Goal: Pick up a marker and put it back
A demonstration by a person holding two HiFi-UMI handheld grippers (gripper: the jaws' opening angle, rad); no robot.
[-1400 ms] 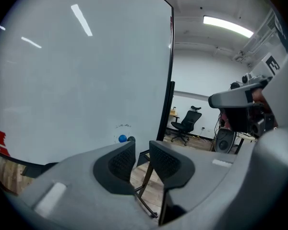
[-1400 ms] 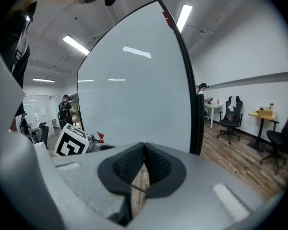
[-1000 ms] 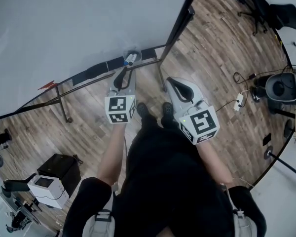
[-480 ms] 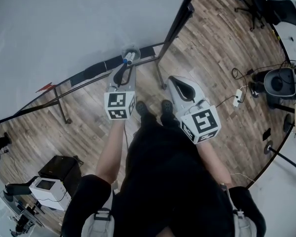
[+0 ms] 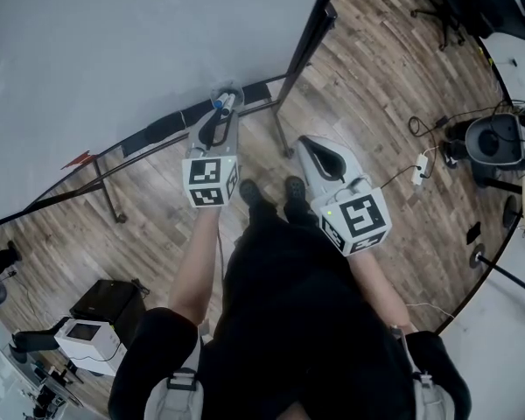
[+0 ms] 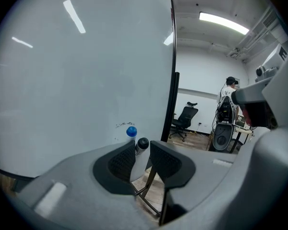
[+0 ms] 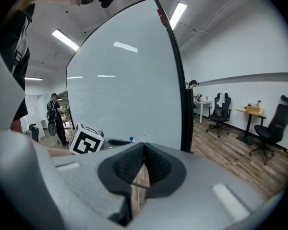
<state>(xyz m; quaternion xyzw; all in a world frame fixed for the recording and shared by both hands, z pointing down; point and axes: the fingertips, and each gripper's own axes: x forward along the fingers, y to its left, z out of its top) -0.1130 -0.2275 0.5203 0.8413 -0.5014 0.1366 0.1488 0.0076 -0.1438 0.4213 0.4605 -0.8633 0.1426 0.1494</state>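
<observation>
Inspecting your left gripper [image 6: 143,150], its jaws stand narrow with the white barrel of the black-capped marker [image 6: 139,161] between the pads. The left pad looks to be on the barrel. The right pad is at it or a sliver off; the left gripper view does not settle that.

The marker stands roughly upright, cap uppermost, just beside a blue-capped marker [image 6: 131,132] and close against the whiteboard [image 6: 77,80]. In the head view both markers sit at the board's lower edge, above the dark tray ledge [image 5: 162,129], in what may be a clear holder; its outline is too faint to confirm.

Your right gripper [image 7: 143,148] is held off to the side, near your body and well apart from the markers. Its jaws are fully together with nothing between them.

Judgement on the step: the marker is at its resting place with the jaws around it, so this is either the grasp before the lift or the moment before letting go on the return. The frames alone do not decide which.

Next move, if you are lifting:
- Confirm both pads bear on the barrel.
- Draw straight up along the marker's axis, so the blue-capped neighbour is not dragged out.
- Keep the cap clear of the board face.

If you are returning it, open only once the marker is seated.
</observation>
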